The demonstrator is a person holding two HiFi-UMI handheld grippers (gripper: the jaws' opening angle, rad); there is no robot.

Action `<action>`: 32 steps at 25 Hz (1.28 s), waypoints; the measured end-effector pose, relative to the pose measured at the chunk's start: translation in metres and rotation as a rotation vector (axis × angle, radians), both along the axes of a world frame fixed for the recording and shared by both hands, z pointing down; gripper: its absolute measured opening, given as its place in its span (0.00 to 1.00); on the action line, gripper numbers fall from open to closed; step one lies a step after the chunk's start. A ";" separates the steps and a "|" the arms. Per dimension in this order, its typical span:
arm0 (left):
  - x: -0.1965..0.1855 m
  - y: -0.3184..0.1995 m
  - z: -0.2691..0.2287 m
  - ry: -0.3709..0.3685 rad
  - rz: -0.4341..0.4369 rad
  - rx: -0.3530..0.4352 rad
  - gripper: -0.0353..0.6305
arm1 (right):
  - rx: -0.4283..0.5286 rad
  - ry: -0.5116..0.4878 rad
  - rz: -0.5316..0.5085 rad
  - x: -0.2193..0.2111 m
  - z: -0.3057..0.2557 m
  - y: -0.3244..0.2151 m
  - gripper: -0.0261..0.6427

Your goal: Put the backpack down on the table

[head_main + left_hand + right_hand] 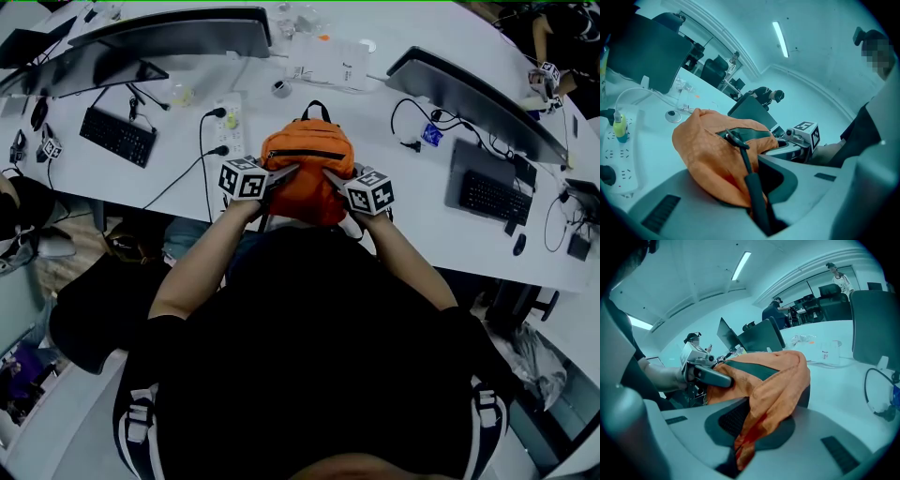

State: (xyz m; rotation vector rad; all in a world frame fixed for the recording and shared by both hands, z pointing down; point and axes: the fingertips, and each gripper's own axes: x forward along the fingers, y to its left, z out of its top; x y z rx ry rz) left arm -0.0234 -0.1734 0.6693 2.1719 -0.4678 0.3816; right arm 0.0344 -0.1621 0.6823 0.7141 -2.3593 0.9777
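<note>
An orange backpack (307, 164) with a dark zip and a black top loop is at the near edge of the white table (394, 187); whether its base rests on the table I cannot tell. My left gripper (291, 172) is shut on the pack's left side, pinching orange fabric (712, 150) and a black strap (752, 180) between its jaws. My right gripper (330, 176) is shut on the right side, with a fold of fabric (773, 376) caught between its jaws. Each gripper view shows the other gripper across the pack.
A white power strip (228, 117) with plugged cables lies just left of the pack. Keyboards (117, 136) (486, 195) and monitors (178, 37) (473, 98) flank it. A clear plastic packet (328, 61) lies behind. Other people sit at far desks.
</note>
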 end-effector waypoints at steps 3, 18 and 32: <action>-0.001 -0.005 0.006 -0.008 -0.006 -0.002 0.11 | 0.001 0.009 -0.008 0.000 0.006 -0.005 0.09; -0.004 -0.019 0.042 -0.034 -0.029 -0.034 0.11 | -0.021 0.084 -0.026 0.001 0.041 -0.018 0.12; -0.004 -0.026 0.071 -0.041 -0.021 -0.095 0.11 | -0.054 0.125 -0.039 0.005 0.070 -0.026 0.14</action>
